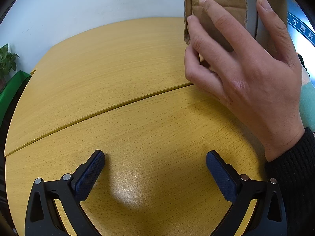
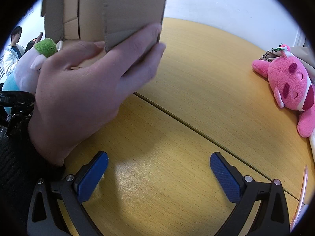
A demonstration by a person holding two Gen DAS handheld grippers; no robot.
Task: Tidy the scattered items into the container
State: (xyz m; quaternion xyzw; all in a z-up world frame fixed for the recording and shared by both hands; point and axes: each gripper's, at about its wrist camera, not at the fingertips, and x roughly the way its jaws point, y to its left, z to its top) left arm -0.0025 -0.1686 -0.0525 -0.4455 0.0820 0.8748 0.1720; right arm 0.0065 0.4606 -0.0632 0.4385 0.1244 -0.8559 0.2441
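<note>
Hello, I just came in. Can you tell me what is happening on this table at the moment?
A bare hand grips a flap of the cardboard box on the wooden table, seemingly positioning it. Both the left gripper and right gripper hover with jaws open and empty. A pink plush toy lies on the table, not yet packed; another plush with green hair sits beside the box.

Cardboard box (image 2: 122, 9) open, upright; pink plush (image 2: 289, 82) lying on table.

Place: looks like an office to me
Evidence: my joined wood-grain table (image 1: 118, 78), white wall (image 1: 98, 4), potted plant (image 1: 6, 59), wall signage (image 1: 301, 27)
</note>
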